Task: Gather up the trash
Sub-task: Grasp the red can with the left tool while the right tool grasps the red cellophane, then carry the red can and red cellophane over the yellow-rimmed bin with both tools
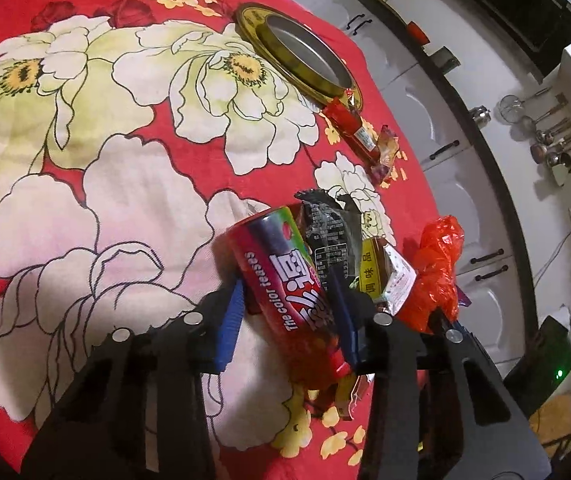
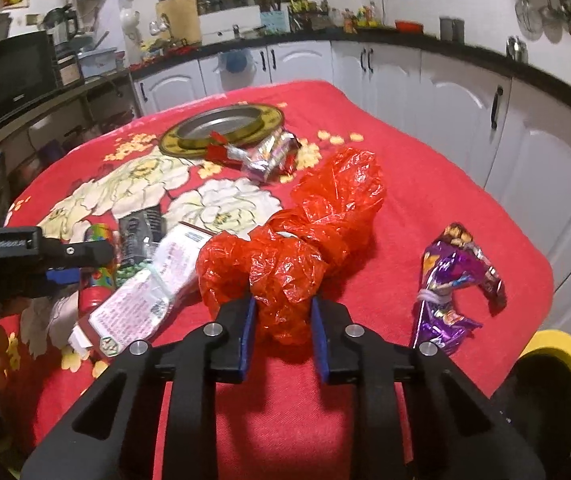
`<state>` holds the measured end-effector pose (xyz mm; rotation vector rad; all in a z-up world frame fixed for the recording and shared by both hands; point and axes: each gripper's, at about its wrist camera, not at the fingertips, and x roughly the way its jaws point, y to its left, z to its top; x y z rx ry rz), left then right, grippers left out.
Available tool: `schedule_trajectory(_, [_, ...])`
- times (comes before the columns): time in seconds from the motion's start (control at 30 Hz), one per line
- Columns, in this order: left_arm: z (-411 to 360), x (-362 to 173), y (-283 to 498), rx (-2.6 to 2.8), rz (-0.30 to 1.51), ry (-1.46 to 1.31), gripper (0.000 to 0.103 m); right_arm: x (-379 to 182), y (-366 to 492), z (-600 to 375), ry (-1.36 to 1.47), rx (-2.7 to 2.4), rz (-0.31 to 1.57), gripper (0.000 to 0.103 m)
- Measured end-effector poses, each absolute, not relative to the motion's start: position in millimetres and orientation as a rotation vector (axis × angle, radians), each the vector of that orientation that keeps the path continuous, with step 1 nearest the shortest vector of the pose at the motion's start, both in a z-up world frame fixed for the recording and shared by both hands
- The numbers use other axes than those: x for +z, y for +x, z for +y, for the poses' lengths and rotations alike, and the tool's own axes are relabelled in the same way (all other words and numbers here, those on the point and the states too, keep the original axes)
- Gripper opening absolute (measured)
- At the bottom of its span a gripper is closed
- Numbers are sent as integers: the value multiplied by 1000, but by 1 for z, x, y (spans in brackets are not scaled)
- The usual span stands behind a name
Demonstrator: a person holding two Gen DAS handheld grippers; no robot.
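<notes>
My left gripper (image 1: pixel 287 280) is shut on a red candy tube (image 1: pixel 285 280) marked "The color teases", held over the table. A black wrapper (image 1: pixel 327 236) and a yellow and white packet (image 1: pixel 385 276) sit beside the tube. My right gripper (image 2: pixel 281 300) is shut on a crumpled red plastic bag (image 2: pixel 309 232), which also shows in the left wrist view (image 1: pixel 433 268). The left gripper shows at the left of the right wrist view (image 2: pixel 65 264), with the white packet (image 2: pixel 145 296) lying beside the bag. A purple snack wrapper (image 2: pixel 451 280) lies to the right of the bag.
A red flowered cloth (image 1: pixel 105 140) covers the table. A gold-rimmed round tin lid (image 2: pixel 221 128) lies at the far side, with red and silver wrappers (image 2: pixel 261 154) beside it. White cabinets (image 2: pixel 465 120) stand behind. A yellow-rimmed bin (image 2: pixel 565 380) sits at the right table edge.
</notes>
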<state>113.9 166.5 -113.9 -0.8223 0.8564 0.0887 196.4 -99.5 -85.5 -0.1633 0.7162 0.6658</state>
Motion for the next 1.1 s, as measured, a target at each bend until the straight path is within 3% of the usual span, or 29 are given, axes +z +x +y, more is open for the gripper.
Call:
schedule_trajectory(0.33, [163, -97, 106, 60, 823, -770, 26, -72, 182, -106, -163, 676, 676, 22])
schedule_trajectory(1.1, [106, -18, 91, 4, 602, -447, 26, -21, 147, -143, -107, 694, 560, 22])
